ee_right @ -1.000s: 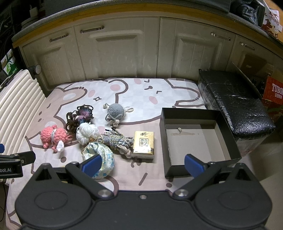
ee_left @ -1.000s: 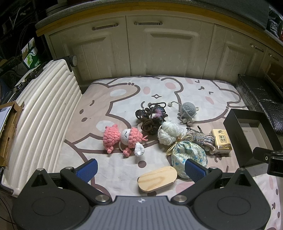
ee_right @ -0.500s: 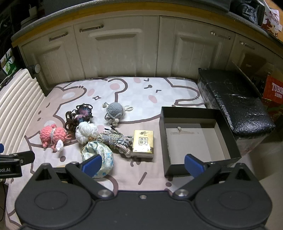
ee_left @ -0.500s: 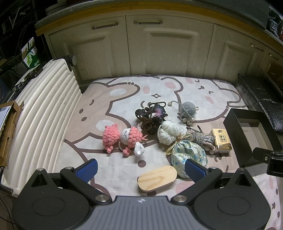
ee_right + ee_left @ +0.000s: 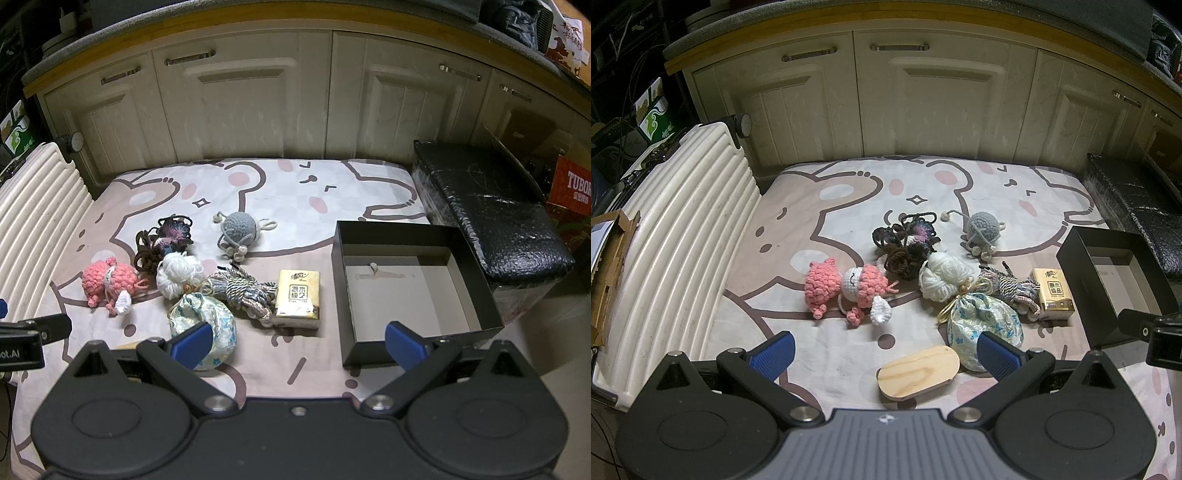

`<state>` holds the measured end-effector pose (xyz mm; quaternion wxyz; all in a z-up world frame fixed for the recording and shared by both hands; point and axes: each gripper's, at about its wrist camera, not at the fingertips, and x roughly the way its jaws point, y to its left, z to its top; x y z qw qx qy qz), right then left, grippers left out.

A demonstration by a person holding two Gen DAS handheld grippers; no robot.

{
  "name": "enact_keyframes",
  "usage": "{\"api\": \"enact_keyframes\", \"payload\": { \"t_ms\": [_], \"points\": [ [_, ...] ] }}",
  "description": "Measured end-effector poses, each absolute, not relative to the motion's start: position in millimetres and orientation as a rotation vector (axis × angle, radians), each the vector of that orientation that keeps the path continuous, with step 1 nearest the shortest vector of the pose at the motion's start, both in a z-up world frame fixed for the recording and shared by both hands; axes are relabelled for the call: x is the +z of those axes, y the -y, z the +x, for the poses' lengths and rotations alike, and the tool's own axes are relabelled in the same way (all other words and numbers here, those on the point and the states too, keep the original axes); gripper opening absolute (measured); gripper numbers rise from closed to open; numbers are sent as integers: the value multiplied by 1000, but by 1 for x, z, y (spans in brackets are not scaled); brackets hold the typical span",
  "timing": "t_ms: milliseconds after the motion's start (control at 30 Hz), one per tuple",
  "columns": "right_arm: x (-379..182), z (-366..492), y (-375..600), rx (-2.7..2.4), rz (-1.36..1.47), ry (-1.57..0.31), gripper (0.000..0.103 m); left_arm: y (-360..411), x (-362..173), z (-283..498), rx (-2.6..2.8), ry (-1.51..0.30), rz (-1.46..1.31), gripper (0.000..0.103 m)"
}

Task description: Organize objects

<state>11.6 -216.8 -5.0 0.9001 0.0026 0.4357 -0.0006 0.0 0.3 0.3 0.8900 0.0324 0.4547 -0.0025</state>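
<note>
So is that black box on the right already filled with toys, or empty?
Nearly empty. The right wrist view shows the black box with no lid, its pale floor bare except one tiny scrap near the back wall. The toys all lie outside on the mat.

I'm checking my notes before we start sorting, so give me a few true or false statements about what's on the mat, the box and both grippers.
1. The black box already holds the tissue pack. False: the tissue pack lies on the mat, left of the box.
2. Both grippers are open and hold nothing. True: left gripper, right gripper.
3. The wooden oval board leans against the cabinets. False: it lies flat, near the left gripper.
4. The pink crochet doll lies left of the white yarn ball. True.
</note>
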Motion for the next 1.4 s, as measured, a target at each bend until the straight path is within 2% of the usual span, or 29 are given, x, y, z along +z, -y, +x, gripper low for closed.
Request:
{"api": "enact_keyframes", "payload": {
  "t_ms": [500,767,1400],
  "points": [
    [-4,12,218,-4,6,-898,101,0,1,0,-8,-941,69,103],
    [12,13,214,-20,-21,-828,101,6,9,0,-7,-908,56,103],
    [42,76,198,-12,7,-806,101,5,52,55,25,-868,28,103]
  ]
}}
